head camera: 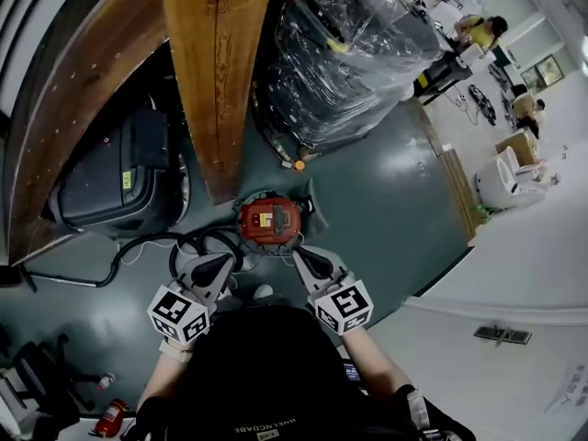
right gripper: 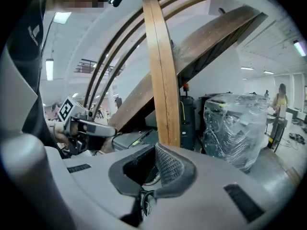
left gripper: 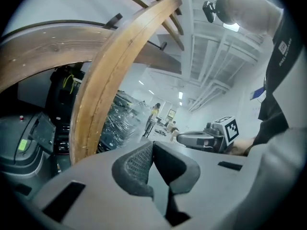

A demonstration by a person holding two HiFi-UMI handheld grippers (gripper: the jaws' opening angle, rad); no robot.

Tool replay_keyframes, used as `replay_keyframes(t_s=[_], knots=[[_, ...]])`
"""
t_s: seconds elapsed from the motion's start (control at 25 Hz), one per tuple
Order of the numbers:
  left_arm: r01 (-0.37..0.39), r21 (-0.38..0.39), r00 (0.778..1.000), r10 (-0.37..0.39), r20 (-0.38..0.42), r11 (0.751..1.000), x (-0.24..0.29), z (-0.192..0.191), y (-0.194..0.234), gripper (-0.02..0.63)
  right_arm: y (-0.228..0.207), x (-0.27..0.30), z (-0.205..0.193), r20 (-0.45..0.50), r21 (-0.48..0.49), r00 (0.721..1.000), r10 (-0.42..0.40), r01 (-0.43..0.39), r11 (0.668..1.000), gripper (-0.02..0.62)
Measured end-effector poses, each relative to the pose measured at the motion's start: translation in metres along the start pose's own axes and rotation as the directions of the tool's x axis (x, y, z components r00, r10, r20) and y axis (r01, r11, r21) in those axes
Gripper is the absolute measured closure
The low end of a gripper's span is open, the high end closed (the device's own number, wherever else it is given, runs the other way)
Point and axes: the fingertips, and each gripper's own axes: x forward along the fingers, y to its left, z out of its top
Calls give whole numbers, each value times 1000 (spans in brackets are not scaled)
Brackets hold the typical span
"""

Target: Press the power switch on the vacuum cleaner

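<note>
Vacuum cleaner (head camera: 269, 220): power switch too small to tell; distant person (head camera: 484, 31) tiny, indistinct.

Wooden beam (head camera: 219, 72) just beyond vacuum cleaner (head camera: 269, 220); top clear.

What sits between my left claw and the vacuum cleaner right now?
In the head view, a loop of black hose lies between the left claw and the red vacuum cleaner. Nothing else shows in that stretch.
</note>
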Motion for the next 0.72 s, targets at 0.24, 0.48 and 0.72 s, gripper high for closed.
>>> replay_keyframes(t_s=[0.24, 0.48, 0.72], knots=[[94, 74, 995, -93, -24, 993, 32, 19, -28, 592, -15, -41, 10, 100, 48, 993, -58, 54, 997, 568], [159, 111, 987, -156, -33, 981, 53, 26, -52, 592, -27, -60, 8, 144, 80, 984, -105, 94, 992, 568], [189, 119, 981, -183, -59, 975, 63, 21, -68, 592, -34, -71, 7, 174, 92, 976, -130, 115, 989, 568]])
